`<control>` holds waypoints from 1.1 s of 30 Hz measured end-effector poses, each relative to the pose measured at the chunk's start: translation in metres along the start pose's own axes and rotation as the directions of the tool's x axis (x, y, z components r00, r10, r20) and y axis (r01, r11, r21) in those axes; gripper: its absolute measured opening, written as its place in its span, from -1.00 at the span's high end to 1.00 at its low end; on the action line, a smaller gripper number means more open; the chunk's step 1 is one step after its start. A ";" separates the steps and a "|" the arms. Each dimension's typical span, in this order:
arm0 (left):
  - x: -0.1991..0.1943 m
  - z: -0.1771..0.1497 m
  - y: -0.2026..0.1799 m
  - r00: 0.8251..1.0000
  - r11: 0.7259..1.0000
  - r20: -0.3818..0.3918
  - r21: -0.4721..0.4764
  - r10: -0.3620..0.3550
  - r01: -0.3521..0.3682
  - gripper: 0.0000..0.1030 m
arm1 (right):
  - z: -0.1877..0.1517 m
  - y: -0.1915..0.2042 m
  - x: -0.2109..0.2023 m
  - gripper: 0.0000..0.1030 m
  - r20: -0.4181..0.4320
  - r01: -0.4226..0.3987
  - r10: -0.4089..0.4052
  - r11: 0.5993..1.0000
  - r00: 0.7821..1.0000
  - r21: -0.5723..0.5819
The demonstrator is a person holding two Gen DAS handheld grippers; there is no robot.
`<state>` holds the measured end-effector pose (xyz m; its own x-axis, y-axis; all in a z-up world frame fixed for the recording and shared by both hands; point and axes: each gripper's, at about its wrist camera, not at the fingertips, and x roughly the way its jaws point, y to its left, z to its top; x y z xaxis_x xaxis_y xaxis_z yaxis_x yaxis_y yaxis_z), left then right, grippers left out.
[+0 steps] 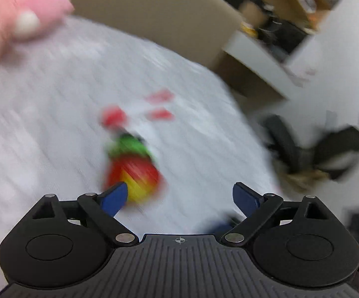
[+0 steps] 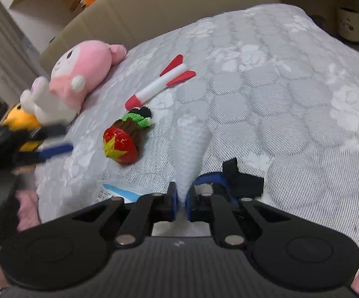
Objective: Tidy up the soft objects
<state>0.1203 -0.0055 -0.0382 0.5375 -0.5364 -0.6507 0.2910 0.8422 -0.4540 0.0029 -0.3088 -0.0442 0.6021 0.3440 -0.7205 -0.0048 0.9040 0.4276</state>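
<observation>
My right gripper [image 2: 182, 203] is shut on the narrow end of a white foam net sleeve [image 2: 192, 141], which sticks up over the quilted white bed [image 2: 291, 104]. A crochet doll [image 2: 123, 140] with a red and yellow star and a green top lies to its left. Beyond it lie a red and white foam rocket [image 2: 159, 83] and a pink plush [image 2: 80, 72]. My left gripper [image 1: 180, 198] is open just above the blurred crochet doll [image 1: 132, 168], whose near end is by the left fingertip [image 1: 114, 198]. It also shows blurred as the left gripper [image 2: 60, 139].
A yellow plush [image 2: 22, 121] sits at the bed's left edge beside the pink one. A blue and white packet [image 2: 119, 191] and a black and blue object [image 2: 231, 178] lie near my right gripper. Cardboard boxes [image 2: 154, 7] stand behind the bed. A chair base [image 1: 303, 149] is on the floor.
</observation>
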 end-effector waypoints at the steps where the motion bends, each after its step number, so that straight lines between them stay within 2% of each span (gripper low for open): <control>1: 0.014 0.008 0.000 0.998 0.998 -0.012 0.018 0.056 -0.055 -0.86 | -0.002 -0.002 0.001 0.82 -0.004 -0.006 0.006 1.000 1.000 0.014; 2: 0.033 0.014 0.000 0.992 0.993 -0.051 0.030 0.112 -0.110 -0.86 | -0.006 -0.004 0.001 0.82 -0.009 -0.006 0.007 1.000 1.000 0.025; 4: 0.071 0.025 0.001 0.969 0.977 -0.127 0.058 0.210 -0.204 -0.86 | -0.013 -0.005 0.001 0.82 -0.021 -0.004 0.005 0.999 1.000 0.034; 7: 0.111 0.027 0.005 0.953 0.978 -0.223 0.082 0.205 -0.192 -0.86 | -0.025 -0.006 -0.003 0.82 -0.033 0.011 -0.009 0.999 0.999 0.043; 8: 0.116 0.025 0.005 0.952 0.976 -0.221 0.104 0.211 -0.193 -0.85 | -0.028 -0.008 -0.004 0.82 -0.037 0.020 -0.018 0.999 0.999 0.048; 9: 0.117 0.024 0.005 0.954 0.972 -0.205 0.124 0.220 -0.197 -0.47 | -0.031 -0.011 -0.006 0.82 -0.043 0.029 -0.027 0.998 0.999 0.061; 10: 0.114 0.023 0.008 0.957 0.973 -0.194 0.126 0.216 -0.195 -0.23 | -0.034 -0.014 -0.007 0.82 -0.050 0.039 -0.035 0.996 0.998 0.074; 12: 0.098 0.023 0.016 0.966 0.980 -0.175 0.099 0.188 -0.173 -0.19 | -0.039 -0.021 -0.011 0.82 -0.062 0.051 -0.044 0.992 0.997 0.112; 14: 0.071 0.019 0.020 0.968 0.977 -0.160 0.121 0.194 -0.176 -0.19 | -0.040 -0.030 -0.014 0.82 -0.070 0.033 -0.022 0.985 0.997 0.169; 17: 0.027 -0.001 0.027 0.957 0.963 -0.171 0.174 0.235 -0.205 -0.21 | -0.039 -0.039 -0.014 0.82 -0.078 0.007 0.011 0.974 0.997 0.226; 21: -0.012 -0.045 0.045 0.939 0.961 -0.223 0.147 0.262 -0.233 -0.28 | -0.037 -0.029 0.000 0.80 -0.105 0.018 0.001 0.983 0.994 0.180; 23: -0.023 -0.057 0.047 0.936 0.947 -0.182 0.178 0.300 -0.269 -0.43 | -0.035 -0.020 0.007 0.80 -0.116 0.033 -0.016 0.989 0.993 0.142; 25: -0.041 -0.058 0.035 0.933 0.922 -0.102 0.219 0.346 -0.319 -0.60 | -0.033 -0.012 0.007 0.80 -0.117 0.047 -0.035 0.993 0.993 0.104; 27: -0.063 -0.053 0.014 0.946 0.917 -0.016 0.252 0.323 -0.309 -0.84 | -0.032 -0.010 0.000 0.80 -0.105 0.049 -0.041 0.996 0.994 0.081; 29: -0.080 -0.048 -0.011 0.963 0.920 0.046 0.287 0.266 -0.267 -0.85 | -0.030 -0.014 -0.006 0.78 -0.093 0.058 -0.050 0.995 0.994 0.083; 31: -0.071 -0.049 -0.036 0.982 0.920 0.009 0.348 0.190 -0.181 -0.90 | -0.029 -0.022 -0.007 0.78 -0.091 0.073 -0.063 0.992 0.994 0.105; 32: -0.062 -0.052 -0.047 0.985 0.912 -0.017 0.382 0.170 -0.151 -0.90 | -0.028 -0.026 -0.007 0.78 -0.093 0.080 -0.069 0.989 0.993 0.126; 33: -0.044 -0.057 -0.056 0.982 0.896 -0.050 0.419 0.181 -0.144 -0.91 | -0.029 -0.029 -0.007 0.78 -0.095 0.076 -0.062 0.986 0.994 0.147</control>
<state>0.0352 -0.0323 -0.0184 0.5409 -0.3771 -0.7518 0.5154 0.8550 -0.0580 -0.0242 -0.3295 -0.0673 0.5228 0.3098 -0.7942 0.1584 0.8801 0.4476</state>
